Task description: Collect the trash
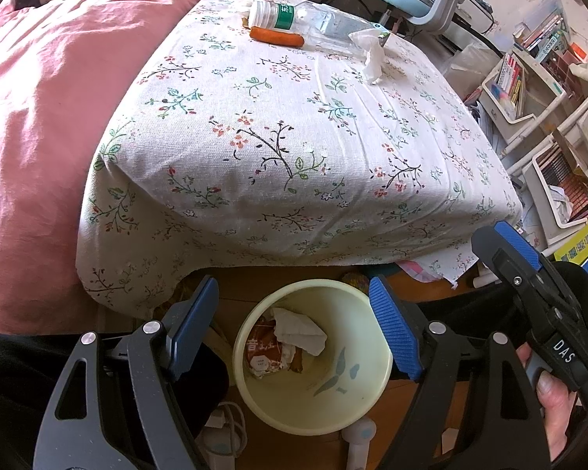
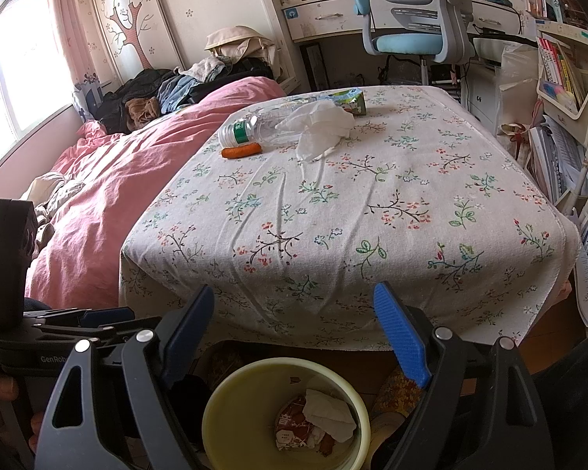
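Nearest, the left hand-held gripper stands with jaws wide apart, nothing between the blue pads, poised above the pale yellow bin on the wooden floor. The right hand-held gripper is likewise wide open and empty, angled down over the same bin; a hand grips its handle at the right edge of the left view. Inside the bin: a red printed wrapper with a crumpled white tissue on top. Beyond the bin, the counter under a floral cloth, its near part bare. At the far end, remaining trash: a carrot piece touching a clear plastic bottle with green label, lying on its side; a loose white tissue draped over the bottle's body; a green carton just behind the tissue. To the left, a bed with pink duvet; a blue-seated desk chair farthest back.
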`<action>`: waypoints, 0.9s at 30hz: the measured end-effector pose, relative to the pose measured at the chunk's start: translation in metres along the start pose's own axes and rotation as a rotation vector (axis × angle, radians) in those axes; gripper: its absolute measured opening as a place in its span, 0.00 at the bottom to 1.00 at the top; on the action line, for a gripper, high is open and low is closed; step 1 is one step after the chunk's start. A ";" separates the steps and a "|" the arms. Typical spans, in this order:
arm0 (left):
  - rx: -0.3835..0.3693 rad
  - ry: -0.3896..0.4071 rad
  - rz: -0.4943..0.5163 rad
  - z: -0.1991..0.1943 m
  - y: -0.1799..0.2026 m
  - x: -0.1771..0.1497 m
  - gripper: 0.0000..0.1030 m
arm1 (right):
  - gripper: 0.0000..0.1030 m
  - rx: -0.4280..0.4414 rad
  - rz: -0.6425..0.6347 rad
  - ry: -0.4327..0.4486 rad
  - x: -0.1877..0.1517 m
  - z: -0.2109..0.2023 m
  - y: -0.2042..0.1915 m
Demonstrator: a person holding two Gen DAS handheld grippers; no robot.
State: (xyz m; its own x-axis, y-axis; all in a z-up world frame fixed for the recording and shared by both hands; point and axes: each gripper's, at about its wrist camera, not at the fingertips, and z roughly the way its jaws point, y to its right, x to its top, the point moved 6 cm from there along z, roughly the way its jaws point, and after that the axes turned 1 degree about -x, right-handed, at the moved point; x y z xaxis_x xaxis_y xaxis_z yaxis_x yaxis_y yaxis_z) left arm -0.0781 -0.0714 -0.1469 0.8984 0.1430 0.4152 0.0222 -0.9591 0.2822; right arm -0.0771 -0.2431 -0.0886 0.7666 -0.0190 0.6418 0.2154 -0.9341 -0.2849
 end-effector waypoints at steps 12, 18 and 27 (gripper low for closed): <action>0.000 0.000 0.001 0.000 0.000 0.000 0.74 | 0.78 -0.001 0.000 0.000 -0.001 0.000 -0.001; 0.000 0.000 0.000 0.000 0.000 0.000 0.74 | 0.78 -0.001 0.000 0.000 -0.001 0.000 -0.001; 0.000 0.001 0.000 0.000 0.000 -0.001 0.74 | 0.78 -0.001 0.000 0.000 -0.001 0.000 -0.001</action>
State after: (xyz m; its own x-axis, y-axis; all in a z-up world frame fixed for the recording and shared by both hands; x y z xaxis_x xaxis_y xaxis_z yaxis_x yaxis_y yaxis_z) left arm -0.0793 -0.0711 -0.1472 0.8980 0.1435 0.4160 0.0227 -0.9592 0.2819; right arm -0.0779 -0.2428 -0.0885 0.7663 -0.0188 0.6422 0.2149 -0.9345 -0.2838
